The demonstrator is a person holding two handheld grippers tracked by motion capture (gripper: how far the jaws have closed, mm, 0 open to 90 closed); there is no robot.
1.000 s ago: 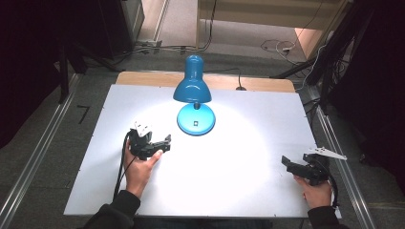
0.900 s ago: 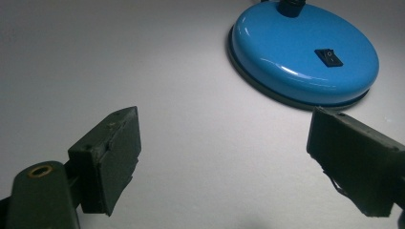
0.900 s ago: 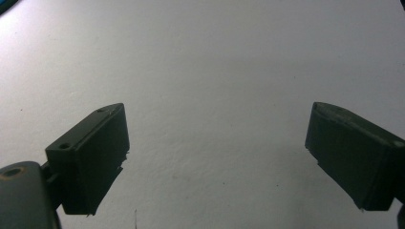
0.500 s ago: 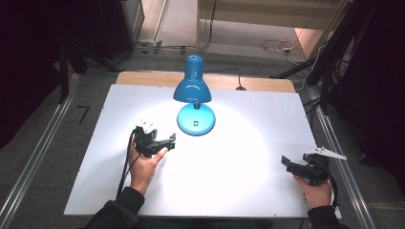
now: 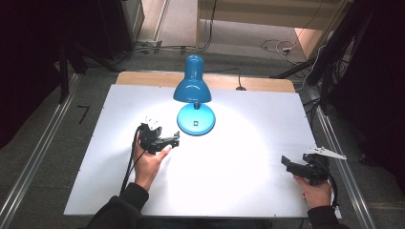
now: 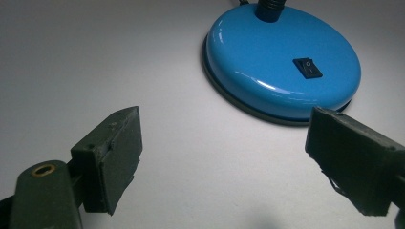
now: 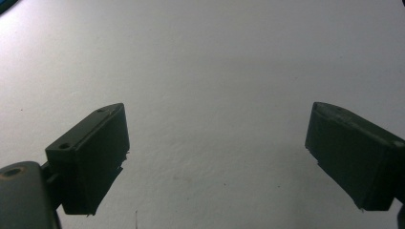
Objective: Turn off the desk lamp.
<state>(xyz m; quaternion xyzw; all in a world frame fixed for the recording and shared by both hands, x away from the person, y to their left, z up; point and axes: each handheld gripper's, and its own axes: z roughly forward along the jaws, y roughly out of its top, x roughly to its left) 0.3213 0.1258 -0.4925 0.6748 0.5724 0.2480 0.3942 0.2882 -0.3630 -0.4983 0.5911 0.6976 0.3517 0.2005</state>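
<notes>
My left tool (image 5: 175, 140) sits low over the counter (image 5: 248, 191) just beside the lamp (image 5: 193, 86), jaws spread wide and holding nothing; in the left gripper view the lamp base (image 6: 286, 62) lies ahead and slightly toward one jaw, with the black rocker switch (image 6: 307, 67) on its top. The lamp stands at the far middle of the counter, shade tilted down, lit. My right tool (image 5: 288, 162) is well apart near the right edge, jaws also wide and empty over bare surface. Risks, as I judge them: the base is a smooth glossy dome, likely painted metal or plastic, so a jaw pressing the switch could skid off the curve; the switch is small and a blunt rectangular jaw tip may miss it or push the whole lamp sideways. The jaws look matte, dark and blocky. The counter is a flat white matte sheet, offering little friction to keep the round base from sliding.
</notes>
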